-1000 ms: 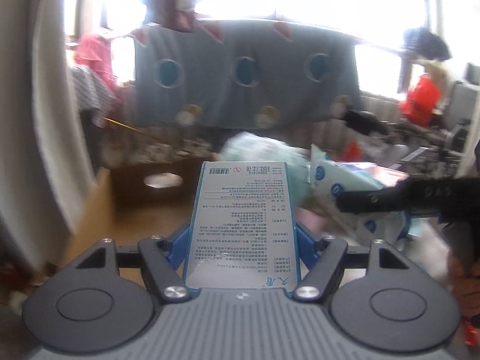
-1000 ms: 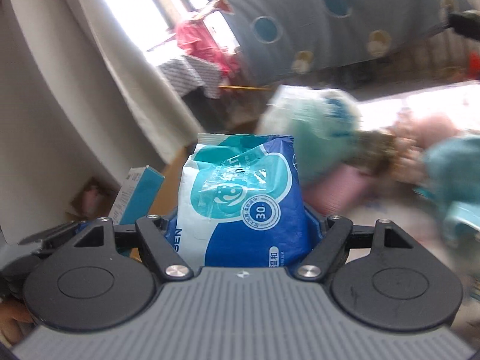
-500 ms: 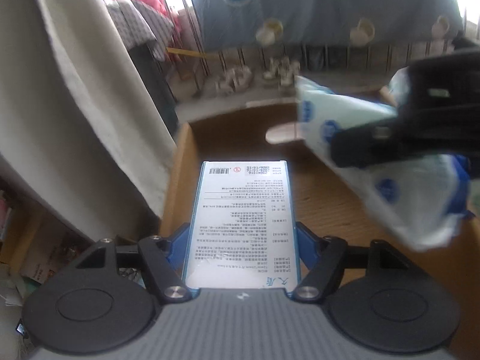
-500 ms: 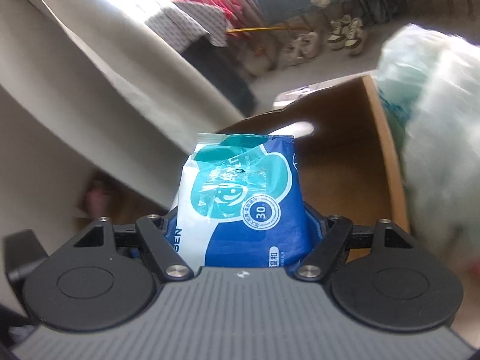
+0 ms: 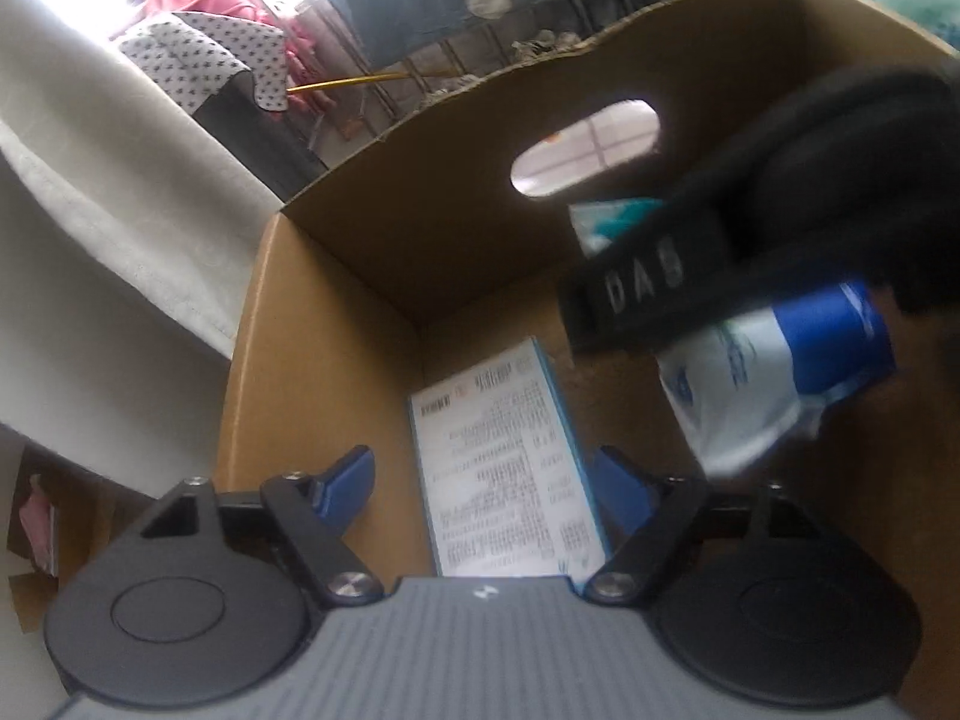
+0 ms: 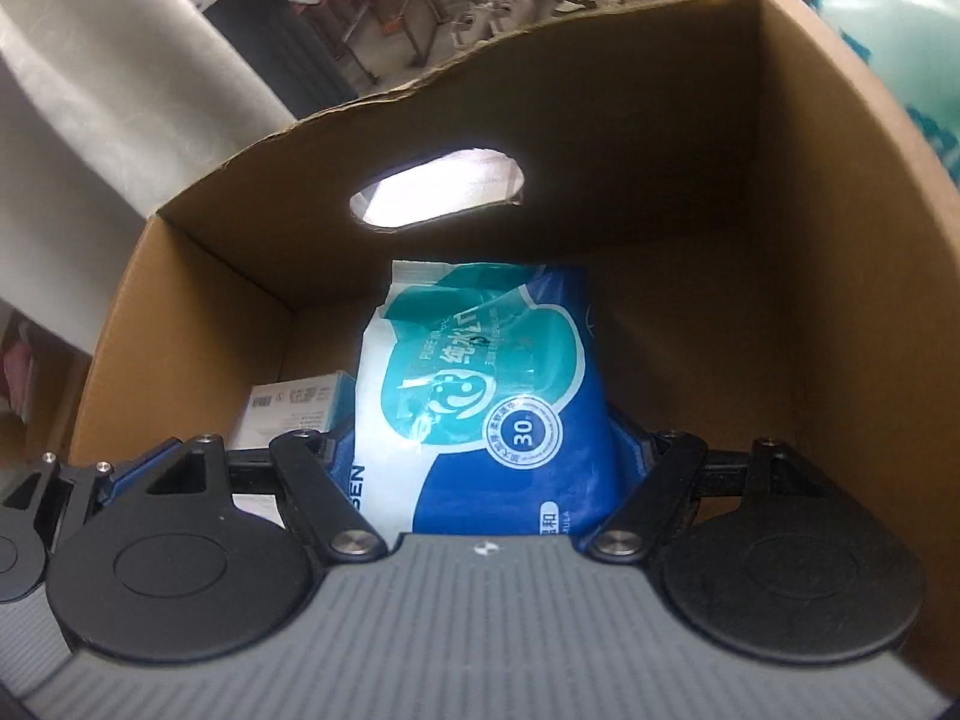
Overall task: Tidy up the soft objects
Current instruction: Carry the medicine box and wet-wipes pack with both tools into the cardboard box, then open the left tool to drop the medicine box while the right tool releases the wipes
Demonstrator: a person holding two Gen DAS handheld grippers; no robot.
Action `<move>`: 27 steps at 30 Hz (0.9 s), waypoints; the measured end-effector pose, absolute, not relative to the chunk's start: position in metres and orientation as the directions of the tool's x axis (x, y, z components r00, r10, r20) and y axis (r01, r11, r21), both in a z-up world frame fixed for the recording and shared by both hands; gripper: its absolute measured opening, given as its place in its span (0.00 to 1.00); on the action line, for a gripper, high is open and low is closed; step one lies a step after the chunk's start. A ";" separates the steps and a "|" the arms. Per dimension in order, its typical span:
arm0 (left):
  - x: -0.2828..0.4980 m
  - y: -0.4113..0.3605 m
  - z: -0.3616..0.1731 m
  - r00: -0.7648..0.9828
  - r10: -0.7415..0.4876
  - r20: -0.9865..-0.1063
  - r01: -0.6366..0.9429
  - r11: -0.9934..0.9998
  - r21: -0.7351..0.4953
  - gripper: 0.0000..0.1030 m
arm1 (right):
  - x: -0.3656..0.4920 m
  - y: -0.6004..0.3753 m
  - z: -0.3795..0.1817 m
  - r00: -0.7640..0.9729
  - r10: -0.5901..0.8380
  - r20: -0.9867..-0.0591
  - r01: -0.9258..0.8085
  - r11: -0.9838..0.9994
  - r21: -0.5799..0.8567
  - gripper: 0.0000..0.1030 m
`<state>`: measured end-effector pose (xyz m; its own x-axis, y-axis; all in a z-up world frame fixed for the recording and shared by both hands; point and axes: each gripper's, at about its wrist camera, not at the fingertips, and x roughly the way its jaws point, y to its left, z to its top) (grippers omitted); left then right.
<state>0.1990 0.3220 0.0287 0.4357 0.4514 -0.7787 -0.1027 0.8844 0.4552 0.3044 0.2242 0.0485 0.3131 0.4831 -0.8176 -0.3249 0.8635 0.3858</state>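
Note:
A white carton with blue edges and printed text [image 5: 504,456] rests in the near left corner of an open cardboard box [image 5: 336,324]. My left gripper [image 5: 483,486] straddles it and its jaws are opening: a gap shows at the left blue pad [image 5: 348,480]. My right gripper [image 6: 486,456] is shut on a blue and teal wet wipes pack [image 6: 480,378], held down inside the cardboard box [image 6: 660,180] just right of the carton [image 6: 294,414]. In the left wrist view the wipes pack [image 5: 780,372] hangs under the right tool's black body.
The box's far wall has an oval handle hole [image 6: 435,186] and a torn top edge. A pale cushioned surface [image 5: 90,210] lies left of the box. A pale green plastic bag [image 6: 888,18] bulges at its right side. Clothes [image 5: 204,48] hang beyond.
Both grippers came down from above the room's clutter into the cardboard box. The left jaws widened off the carton, which now sits tilted on the box floor. The wipes pack stays gripped.

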 end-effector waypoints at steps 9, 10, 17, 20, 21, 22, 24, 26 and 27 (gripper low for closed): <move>0.156 0.308 0.054 0.390 0.388 -0.835 0.098 0.885 0.456 0.52 | 0.302 0.221 0.041 0.346 0.503 -0.792 -0.377 0.848 0.374 0.73; 0.152 0.304 0.053 0.378 0.386 -0.842 0.118 0.882 0.457 0.39 | 0.303 0.219 0.042 0.347 0.506 -0.790 -0.375 0.847 0.378 0.73; 0.170 0.288 0.018 0.269 0.387 -0.882 0.150 0.888 0.435 0.07 | 0.293 0.211 0.042 0.340 0.502 -0.795 -0.377 0.848 0.374 0.73; 0.179 0.277 -0.004 0.276 0.488 -0.828 0.211 0.810 0.548 0.06 | 0.307 0.211 0.042 0.337 0.508 -0.793 -0.370 0.846 0.385 0.74; 0.181 0.274 -0.009 0.299 0.515 -0.804 0.223 0.781 0.583 0.06 | 0.307 0.210 0.042 0.336 0.511 -0.791 -0.369 0.844 0.389 0.74; 0.184 0.274 -0.012 0.303 0.522 -0.797 0.220 0.776 0.591 0.06 | 0.311 0.212 0.041 0.336 0.512 -0.791 -0.371 0.843 0.389 0.74; 0.193 0.277 -0.014 0.301 0.521 -0.799 0.197 0.786 0.587 0.06 | 0.311 0.214 0.040 0.336 0.511 -0.791 -0.375 0.843 0.385 0.74; 0.200 0.279 -0.015 0.316 0.548 -0.775 0.187 0.765 0.617 0.07 | 0.312 0.217 0.039 0.337 0.508 -0.793 -0.378 0.844 0.380 0.75; 0.203 0.281 -0.019 0.339 0.554 -0.761 0.189 0.752 0.632 0.08 | 0.313 0.215 0.038 0.334 0.513 -0.791 -0.377 0.842 0.386 0.75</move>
<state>0.2028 0.2812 -0.0186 0.3386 0.5540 -0.7605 0.1894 0.7516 0.6319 0.3132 0.2155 0.0383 0.3344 0.5130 -0.7906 -0.3774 0.8416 0.3864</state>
